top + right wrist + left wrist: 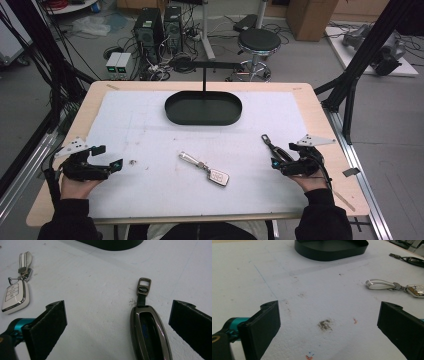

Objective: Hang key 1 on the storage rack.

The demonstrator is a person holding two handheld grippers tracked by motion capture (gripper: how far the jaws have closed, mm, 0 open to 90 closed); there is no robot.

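Two key fobs lie on the bench: the dark fob (150, 335) sits between the right gripper (120, 325) fingers, which stand wide apart, not touching; the left gripper (327, 327) fingers are apart too.

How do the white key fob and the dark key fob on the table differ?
The white key fob has a pale, glossy shell with a white strap; the dark key fob has a gunmetal frame, a black inset and a short dark strap with a metal loop. The white one lies mid-table, away from both grippers; the dark one lies between the open jaws of the right gripper. Both lie flat on the white mat, outside the black tray.
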